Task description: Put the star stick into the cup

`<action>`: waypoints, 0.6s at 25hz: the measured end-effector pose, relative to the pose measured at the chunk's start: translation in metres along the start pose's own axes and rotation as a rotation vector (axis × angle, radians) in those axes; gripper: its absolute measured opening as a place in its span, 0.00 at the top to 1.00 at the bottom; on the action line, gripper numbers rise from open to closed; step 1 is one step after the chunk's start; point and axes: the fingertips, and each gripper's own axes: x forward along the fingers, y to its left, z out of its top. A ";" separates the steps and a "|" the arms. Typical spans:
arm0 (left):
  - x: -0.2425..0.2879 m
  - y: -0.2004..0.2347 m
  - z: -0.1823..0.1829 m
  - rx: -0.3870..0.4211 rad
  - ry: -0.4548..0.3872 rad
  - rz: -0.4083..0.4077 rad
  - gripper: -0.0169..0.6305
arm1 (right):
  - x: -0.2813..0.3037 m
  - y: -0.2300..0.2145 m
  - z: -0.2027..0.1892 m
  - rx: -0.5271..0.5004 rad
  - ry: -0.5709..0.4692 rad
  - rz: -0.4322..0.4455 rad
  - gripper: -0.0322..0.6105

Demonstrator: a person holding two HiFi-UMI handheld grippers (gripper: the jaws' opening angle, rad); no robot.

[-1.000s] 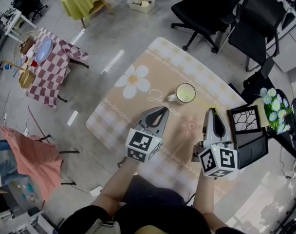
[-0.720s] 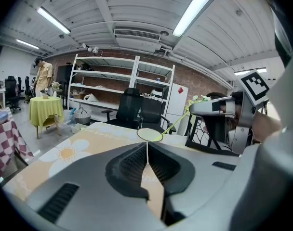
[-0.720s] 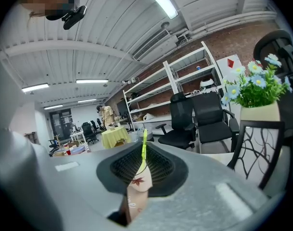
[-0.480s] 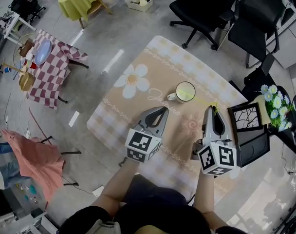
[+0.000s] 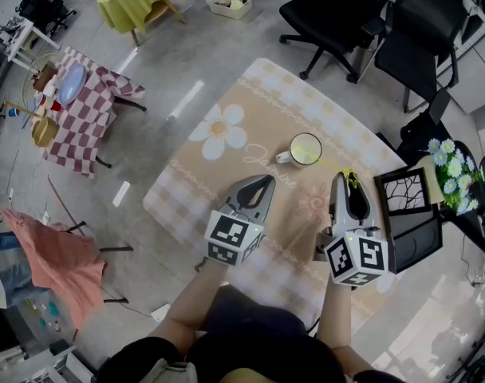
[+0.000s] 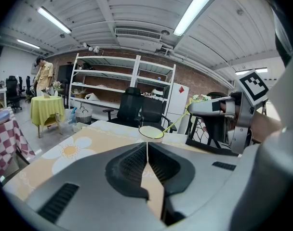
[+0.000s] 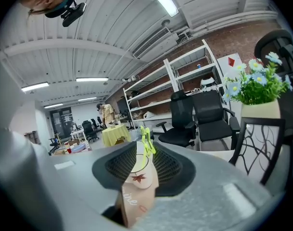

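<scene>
- Star stick was pinched at its green star end between the tips of the right gripper, above the table. Its thin shaft slanted down toward the cup.
- In the left gripper view, the shaft's free end lay at the cup's rim. No view showed whether that end was already inside the mouth.
- The left gripper had its jaws pressed together with nothing between them. It sat near the cup on the person's side and touched neither cup nor stick.
- Step in hand, as judged: feeding the stick's free end into the cup.
- The next move would call for tipping the star end upward so the shaft stands steeper. The end should then go down into the mouth, and the right jaws should part only once the rim supports it.
</scene>
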 end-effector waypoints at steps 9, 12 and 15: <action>-0.006 -0.004 -0.003 0.004 0.000 -0.005 0.95 | -0.006 0.001 -0.010 -0.020 0.037 -0.019 0.79; -0.008 -0.007 -0.004 0.007 0.001 -0.008 0.95 | -0.010 -0.001 -0.012 -0.021 0.041 -0.029 0.79; -0.010 -0.011 -0.005 0.009 0.000 -0.013 0.95 | -0.014 -0.002 -0.013 -0.026 0.044 -0.035 0.79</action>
